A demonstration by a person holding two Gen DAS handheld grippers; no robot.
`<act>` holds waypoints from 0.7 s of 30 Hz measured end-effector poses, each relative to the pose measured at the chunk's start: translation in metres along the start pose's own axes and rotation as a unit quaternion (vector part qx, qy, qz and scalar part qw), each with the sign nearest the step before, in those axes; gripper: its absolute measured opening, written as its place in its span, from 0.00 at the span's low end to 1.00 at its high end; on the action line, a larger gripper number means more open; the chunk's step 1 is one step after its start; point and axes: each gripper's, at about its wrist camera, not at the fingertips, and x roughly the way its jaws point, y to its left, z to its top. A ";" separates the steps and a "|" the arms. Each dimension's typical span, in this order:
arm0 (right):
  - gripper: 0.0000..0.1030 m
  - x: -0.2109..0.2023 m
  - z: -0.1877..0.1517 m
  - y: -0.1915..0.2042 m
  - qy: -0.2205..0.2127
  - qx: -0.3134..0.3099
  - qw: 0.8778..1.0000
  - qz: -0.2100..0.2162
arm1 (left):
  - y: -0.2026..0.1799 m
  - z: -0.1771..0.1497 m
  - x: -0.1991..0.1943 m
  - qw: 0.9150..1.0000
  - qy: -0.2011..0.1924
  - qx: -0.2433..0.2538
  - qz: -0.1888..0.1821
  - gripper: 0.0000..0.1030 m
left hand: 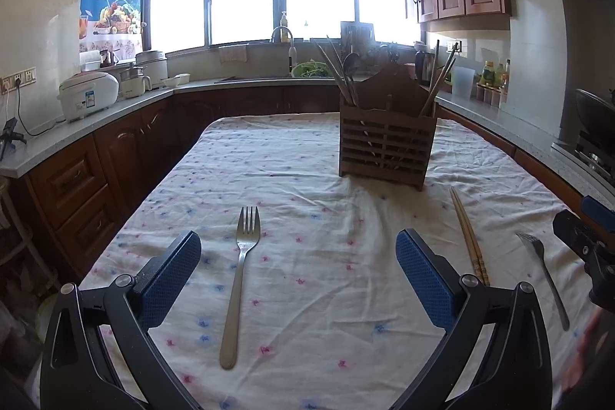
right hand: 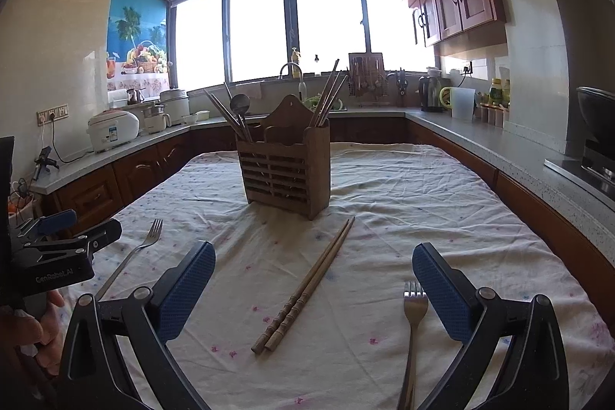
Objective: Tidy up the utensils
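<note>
Left wrist view, nearest first: the left gripper (left hand: 298, 279) has its blue-padded fingers (left hand: 169, 279) spread wide with nothing in them, hovering over a fork (left hand: 240, 279) that lies on the worktop (left hand: 326, 314) between them, tines pointing away. From the right wrist, the right gripper (right hand: 313, 294) is spread wide too, also holding nothing; a pair of wooden chopsticks (right hand: 307, 289) lies between its fingers, and a second fork (right hand: 413, 317) sits just beside the right pad. The other gripper's body at the left edge reads "CenRobot.AI". The worktop wears a wrinkled white cloth (right hand: 384, 202) with little pink and blue flowers. Further back stands a slatted wooden utensil holder (right hand: 284, 171) with chopsticks and a ladle in it. Behind: grey kitchen counters, a white rice cooker (right hand: 111, 129), a fruit poster, bright windows.
</note>
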 end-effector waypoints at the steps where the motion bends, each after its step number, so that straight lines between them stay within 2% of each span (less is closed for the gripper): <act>1: 1.00 0.000 0.000 -0.001 0.001 0.002 1.000 -0.001 | 0.000 0.001 0.000 1.000 -0.001 0.001 0.003 1.00; 8: 1.00 0.000 0.001 -0.002 0.002 0.005 1.000 -0.002 | 0.002 0.005 -0.004 1.000 -0.001 0.003 0.022 1.00; 21: 1.00 -0.007 0.005 0.002 -0.009 -0.001 1.000 0.002 | 0.002 0.021 -0.016 0.999 -0.026 0.002 0.026 1.00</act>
